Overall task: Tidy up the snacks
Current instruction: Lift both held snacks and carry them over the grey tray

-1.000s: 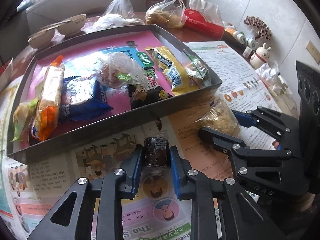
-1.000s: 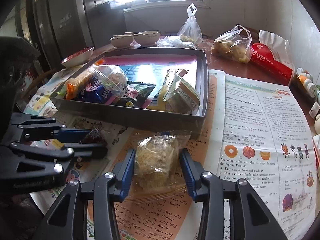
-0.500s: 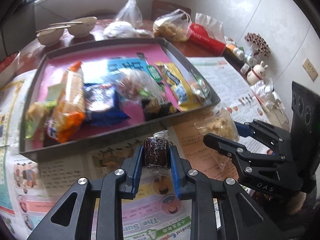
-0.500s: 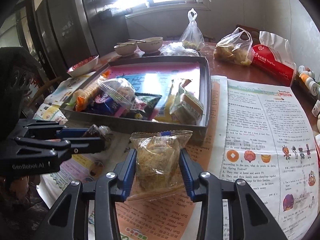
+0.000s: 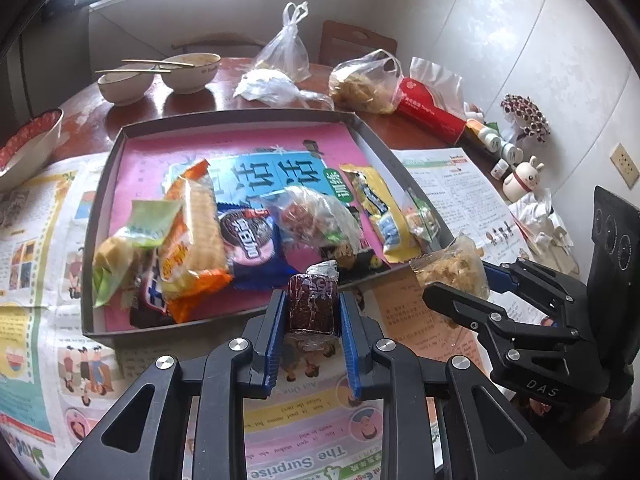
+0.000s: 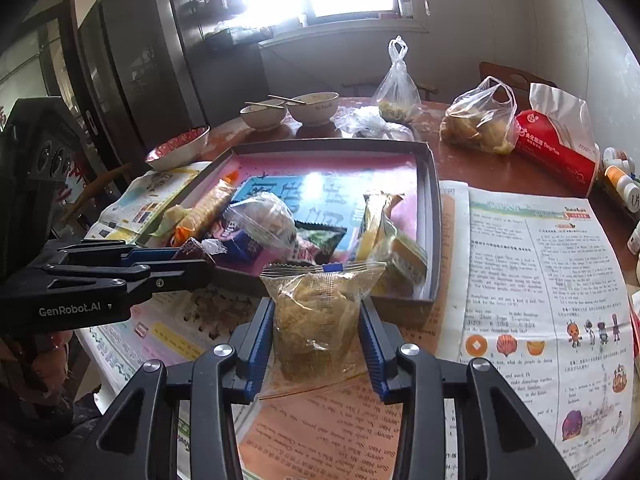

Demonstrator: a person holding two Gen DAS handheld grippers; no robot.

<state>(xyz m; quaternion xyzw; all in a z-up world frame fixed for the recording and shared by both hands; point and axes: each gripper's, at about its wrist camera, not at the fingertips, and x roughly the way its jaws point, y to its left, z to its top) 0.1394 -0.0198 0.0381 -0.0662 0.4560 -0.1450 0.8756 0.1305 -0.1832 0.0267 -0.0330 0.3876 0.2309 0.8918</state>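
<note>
— Both grippers are higher now than a second ago, and closer to the tray [image 5: 102, 216]; before, the two snacks were low over the newspaper [image 6: 540, 264].

— What does the left gripper [image 5: 312, 312] hold?

— Its jaws are closed on a small dark bar [image 5: 313, 305] in clear wrap. The bar stands upright between the blue pads, gripped on its long sides, so I think it cannot turn or slip. It hangs just in front of the near wall of the tray.

— And the right gripper [image 6: 318, 320]?

— Its jaws are closed on a clear bag of yellow crisps [image 6: 320, 300]. They press the soft middle, and the sealed top edge stays free above. This bag is also in the air, near the tray's near right corner.

— Why are both lifted so high?

— In my judgement, to pass over the wall of the tray. The other snacks already lie inside in a loose pile, for example the orange pack [image 5: 192, 240] and the blue cookie pack [image 5: 252, 240]. Free pink floor remains at the back, so the drop there looks easy.
</note>
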